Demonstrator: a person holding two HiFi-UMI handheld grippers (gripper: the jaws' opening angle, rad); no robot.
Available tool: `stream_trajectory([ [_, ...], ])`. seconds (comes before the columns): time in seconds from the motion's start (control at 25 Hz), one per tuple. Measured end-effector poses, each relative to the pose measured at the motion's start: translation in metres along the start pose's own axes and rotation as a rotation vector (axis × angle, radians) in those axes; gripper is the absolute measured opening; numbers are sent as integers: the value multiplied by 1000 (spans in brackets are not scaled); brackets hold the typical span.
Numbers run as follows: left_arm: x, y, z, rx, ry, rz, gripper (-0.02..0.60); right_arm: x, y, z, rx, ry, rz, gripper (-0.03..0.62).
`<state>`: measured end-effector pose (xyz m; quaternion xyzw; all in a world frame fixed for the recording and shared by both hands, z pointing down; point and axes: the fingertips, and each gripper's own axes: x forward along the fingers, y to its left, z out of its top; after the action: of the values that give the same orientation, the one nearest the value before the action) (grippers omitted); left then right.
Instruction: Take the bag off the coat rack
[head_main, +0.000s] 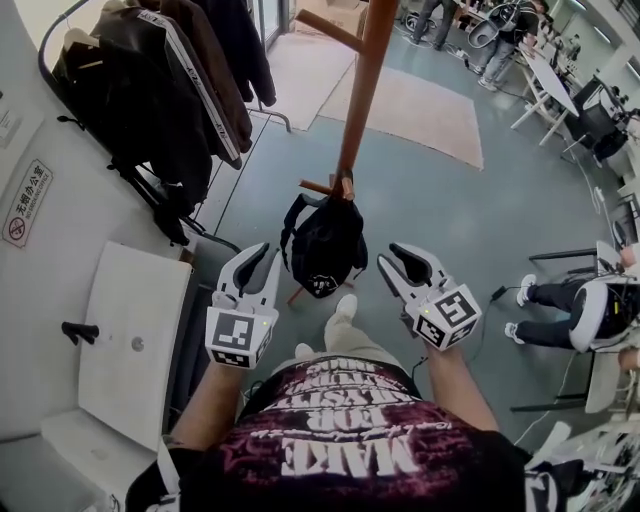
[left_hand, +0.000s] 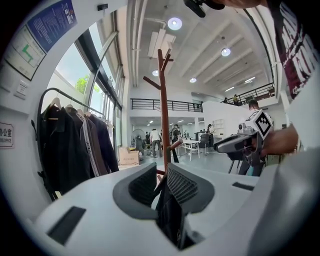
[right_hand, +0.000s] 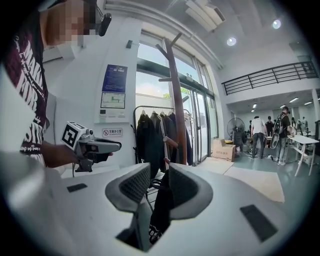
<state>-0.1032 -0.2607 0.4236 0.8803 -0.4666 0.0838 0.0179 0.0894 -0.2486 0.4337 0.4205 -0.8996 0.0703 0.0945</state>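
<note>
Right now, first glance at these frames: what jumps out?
The black bag hangs from a low peg of the wooden coat rack, near the centre of the head view. The left claw and right claw flank it from the near side, both open and empty, short of the bag. Dark jackets crowd a garment rail at the upper left.

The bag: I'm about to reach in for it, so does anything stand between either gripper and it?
Nothing visible does. The bag hangs from a low peg of the coat rack; the left gripper and right gripper, both open, point at it through open air.
</note>
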Motion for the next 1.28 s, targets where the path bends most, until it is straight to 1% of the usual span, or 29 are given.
stream_trajectory([
  [0.2, 5, 5, -2, -14, 9, 19, 54, 11, -2, 1, -10, 12, 34, 123],
  [0.32, 13, 4, 1, -11, 7, 16, 54, 20, -10, 0, -10, 17, 44, 123],
  [0.48, 26, 0, 2, 8, 15, 2, 54, 35, -15, 0, -16, 20, 75, 123],
  [0.6, 37, 1, -1, 6, 22, -10, 54, 48, -19, 1, -21, 24, 92, 123],
  [1.0, 79, -5, -10, 7, 54, -61, 54, 67, -48, -12, 14, 58, 90, 121],
  [1.28, 108, -7, -17, 15, 76, -87, 54, 89, -51, -18, 21, 74, 129, 122],
])
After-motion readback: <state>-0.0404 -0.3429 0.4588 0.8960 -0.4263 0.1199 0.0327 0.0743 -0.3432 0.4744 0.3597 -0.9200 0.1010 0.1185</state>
